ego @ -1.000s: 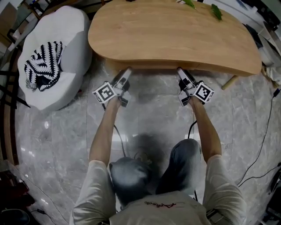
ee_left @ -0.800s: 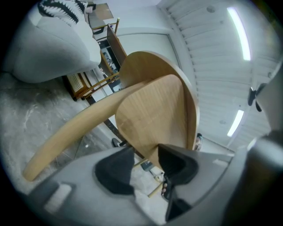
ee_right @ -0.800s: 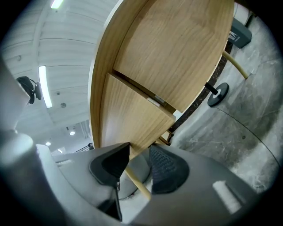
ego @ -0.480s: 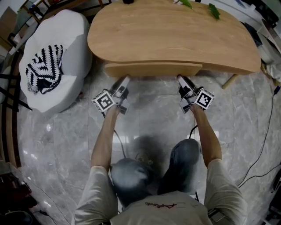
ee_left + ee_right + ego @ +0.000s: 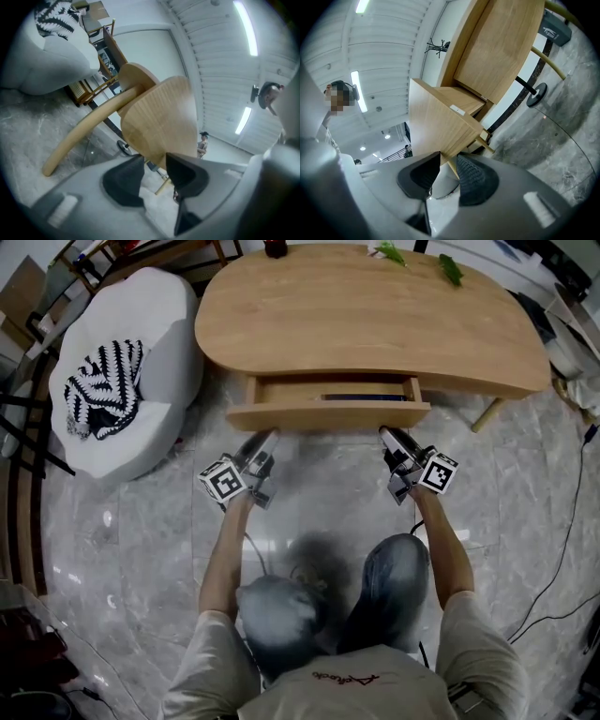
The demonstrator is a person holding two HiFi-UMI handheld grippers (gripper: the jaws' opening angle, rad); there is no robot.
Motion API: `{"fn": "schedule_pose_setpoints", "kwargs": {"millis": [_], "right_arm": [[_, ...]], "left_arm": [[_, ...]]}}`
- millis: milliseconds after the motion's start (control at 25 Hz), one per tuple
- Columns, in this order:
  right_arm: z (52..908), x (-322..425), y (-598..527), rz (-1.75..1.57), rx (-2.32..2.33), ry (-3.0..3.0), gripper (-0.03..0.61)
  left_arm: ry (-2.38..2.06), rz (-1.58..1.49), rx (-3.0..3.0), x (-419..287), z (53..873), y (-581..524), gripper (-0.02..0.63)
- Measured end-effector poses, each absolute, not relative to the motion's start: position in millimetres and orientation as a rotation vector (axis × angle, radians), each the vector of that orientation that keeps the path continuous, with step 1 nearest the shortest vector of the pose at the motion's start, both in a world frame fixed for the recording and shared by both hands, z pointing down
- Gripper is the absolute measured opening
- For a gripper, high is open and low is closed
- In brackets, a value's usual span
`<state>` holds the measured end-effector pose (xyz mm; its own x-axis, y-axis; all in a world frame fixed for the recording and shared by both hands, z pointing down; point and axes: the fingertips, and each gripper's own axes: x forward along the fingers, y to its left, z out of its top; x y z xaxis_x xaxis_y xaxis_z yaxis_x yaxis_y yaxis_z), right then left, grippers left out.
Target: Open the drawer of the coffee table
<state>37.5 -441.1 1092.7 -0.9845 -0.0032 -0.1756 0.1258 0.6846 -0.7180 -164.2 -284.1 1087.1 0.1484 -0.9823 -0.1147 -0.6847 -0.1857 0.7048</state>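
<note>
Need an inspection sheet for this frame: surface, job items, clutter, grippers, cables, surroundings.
Surface: glossy grey marble-look floor; oval light-wood coffee table standing on it.
Job's things: shallow wooden drawer under the tabletop, pulled partly open.
Clutter: green leaves on the table's far edge.
Grippers: left gripper and right gripper each appear clamped on the drawer front; jaws have just been closing.
Cables: black cable trailing across the floor at right.
Surroundings: white beanbag seat with black-and-white zigzag throw, left of the table.
</note>
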Motion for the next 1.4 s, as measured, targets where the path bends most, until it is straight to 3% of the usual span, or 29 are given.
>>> {"fn": "schedule_pose_setpoints", "kwargs": {"millis": [560,720,840,1000,1400], "right_arm": [[1097.9,68.8,-409.4,-1.129,0.176,2.823,0.107],[1107.3,69.5,-409.1,-1.001,0.086,2.944,0.104],[1111.6,70.8,-409.7,-0.856,0.011,3.054,0.100],[1122.0,77.3,-408.6,-0.657,-0.111,3.194,0.019],[1130.5,69.6,-404.9,-0.286,-0.187,3.365,0.005]], "left_arm": [[-1.606,-0.711,1.925,-129.1,1092.6,-247.7,0.131],[-1.701,-0.514,1.934,-125.2,1101.2,-247.6,0.127],[-1.790,-0.320,1.949,-123.4,1107.6,-247.5,0.084],[-1.901,-0.032,1.983,-116.3,1116.7,-240.0,0.000],[-1.966,0.204,2.027,-119.9,1127.5,-246.1,0.000]]}}
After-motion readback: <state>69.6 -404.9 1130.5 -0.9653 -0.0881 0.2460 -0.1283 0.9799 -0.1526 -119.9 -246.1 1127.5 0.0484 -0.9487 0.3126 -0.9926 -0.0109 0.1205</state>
